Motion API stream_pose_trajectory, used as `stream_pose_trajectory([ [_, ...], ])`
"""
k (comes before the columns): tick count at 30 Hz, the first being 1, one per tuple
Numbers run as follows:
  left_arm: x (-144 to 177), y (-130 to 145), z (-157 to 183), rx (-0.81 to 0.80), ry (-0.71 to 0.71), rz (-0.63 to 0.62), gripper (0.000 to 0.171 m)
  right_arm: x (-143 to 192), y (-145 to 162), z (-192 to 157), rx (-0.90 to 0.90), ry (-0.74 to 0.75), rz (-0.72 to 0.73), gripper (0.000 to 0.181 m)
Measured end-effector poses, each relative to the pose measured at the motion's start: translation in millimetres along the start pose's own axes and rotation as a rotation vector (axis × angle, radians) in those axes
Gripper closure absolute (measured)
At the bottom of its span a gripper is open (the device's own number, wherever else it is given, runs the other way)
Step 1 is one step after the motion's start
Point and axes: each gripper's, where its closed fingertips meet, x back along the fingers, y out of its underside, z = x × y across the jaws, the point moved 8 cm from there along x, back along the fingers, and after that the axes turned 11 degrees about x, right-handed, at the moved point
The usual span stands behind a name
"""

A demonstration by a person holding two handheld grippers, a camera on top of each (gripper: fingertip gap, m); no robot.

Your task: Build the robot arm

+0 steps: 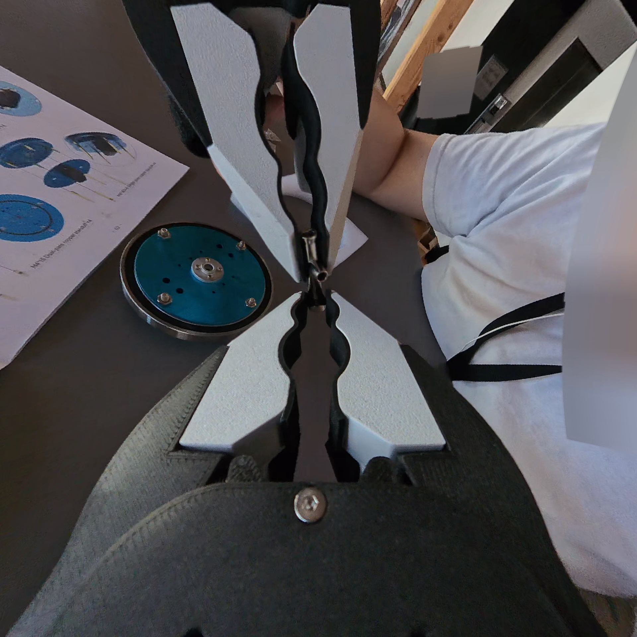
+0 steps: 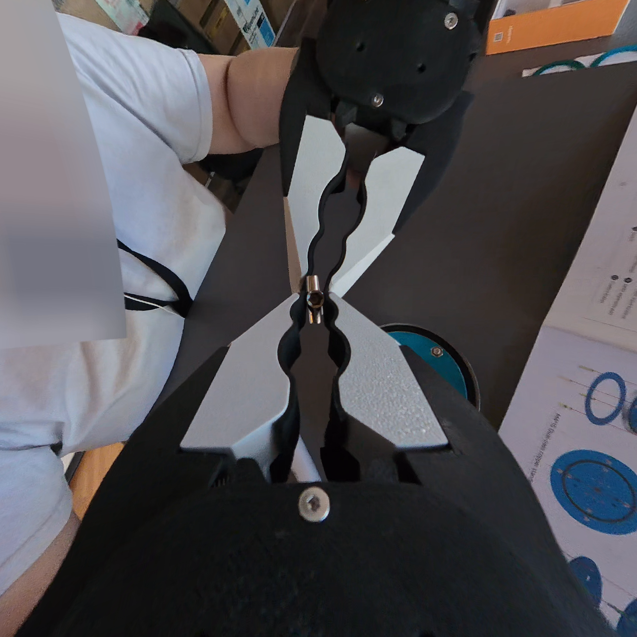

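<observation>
A small silver cross-shaped socket tool (image 1: 314, 267) hangs in the air between my two grippers, which meet tip to tip above the dark table (image 1: 69, 396). My left gripper (image 1: 316, 295) is closed on the tool's lower stem. My right gripper (image 1: 312, 255) comes in from above and is closed on its upper part. In the right wrist view, the tool (image 2: 314, 303) sits between my right gripper's tips (image 2: 313, 299), its hex socket facing the camera. The left gripper (image 2: 320, 280) comes in from the top, closed on the tool's far cylinder.
A blue disc with four nuts, set in a metal ring (image 1: 196, 275), lies on the table left of the grippers, and shows partly in the right wrist view (image 2: 437, 358). A printed sheet with blue disc pictures (image 1: 69, 193) lies beside it. A person in a white shirt (image 1: 499, 241) is close by. An orange box (image 2: 551, 27) stands at the back. My left and right fingertips are right by each other.
</observation>
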Motion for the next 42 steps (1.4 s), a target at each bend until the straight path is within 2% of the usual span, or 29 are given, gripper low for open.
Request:
stream_pose_trajectory([
  [5, 0, 0, -1, -0.016, -0.019, -0.001, 0.162, 1, 3, 0, -0.013, 0.005, -0.017, 0.174],
  [7, 6, -4, -4, -0.045, -0.066, 0.062, 0.162, 9, -1, 2, 0.032, 0.083, -0.013, 0.175],
  [8, 13, -6, -6, -0.057, -0.107, 0.088, 0.151, 16, -3, 2, 0.046, 0.131, -0.017, 0.175],
  [9, 21, -8, -10, -0.066, -0.173, 0.096, 0.133, 24, -4, 4, 0.044, 0.203, -0.047, 0.175],
  [10, 32, -8, -14, -0.079, -0.251, 0.092, 0.128, 33, -2, 8, 0.039, 0.310, -0.114, 0.175],
  [11, 43, -8, -18, -0.089, -0.316, 0.096, 0.132, 39, -1, 11, 0.052, 0.383, -0.177, 0.175],
  [12, 53, -9, -20, -0.090, -0.352, 0.121, 0.137, 39, -2, 12, 0.070, 0.395, -0.215, 0.175],
  [14, 70, -10, -22, -0.052, -0.355, 0.201, 0.145, 31, -7, 16, 0.071, 0.358, -0.288, 0.175],
  [17, 83, -13, -25, 0.021, -0.306, 0.295, 0.147, 17, -11, 24, 0.084, 0.327, -0.438, 0.175],
  [22, 79, -11, -29, 0.027, -0.323, 0.277, 0.149, 3, -13, 33, 0.121, 0.326, -0.589, 0.175],
  [28, 73, -11, -26, 0.008, -0.322, 0.248, 0.151, -2, -7, 41, 0.125, 0.314, -0.635, 0.175],
  [42, 67, -9, -30, 0.025, -0.317, 0.235, 0.153, -5, -3, 44, 0.126, 0.278, -0.618, 0.175],
])
